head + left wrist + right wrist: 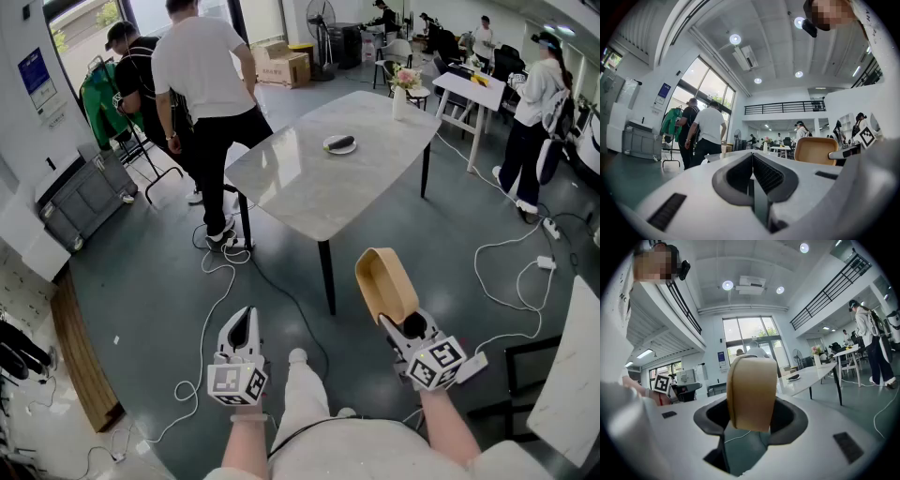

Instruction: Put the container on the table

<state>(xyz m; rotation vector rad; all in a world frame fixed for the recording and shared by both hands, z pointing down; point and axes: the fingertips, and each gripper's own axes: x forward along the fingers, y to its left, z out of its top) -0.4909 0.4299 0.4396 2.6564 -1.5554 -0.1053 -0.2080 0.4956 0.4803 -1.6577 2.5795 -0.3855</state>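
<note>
The pale, marble-patterned surface (309,187) stands on dark legs on a grey floor (141,281). A small plate (339,145) with a dark item (343,142) on it lies toward the far end of the surface, between its two long edges. A white vase (399,101) holding flowers stands at the far right corner. The near half of the surface is bare. Loose cables (220,277) trail over the floor beside the near left leg.
</note>
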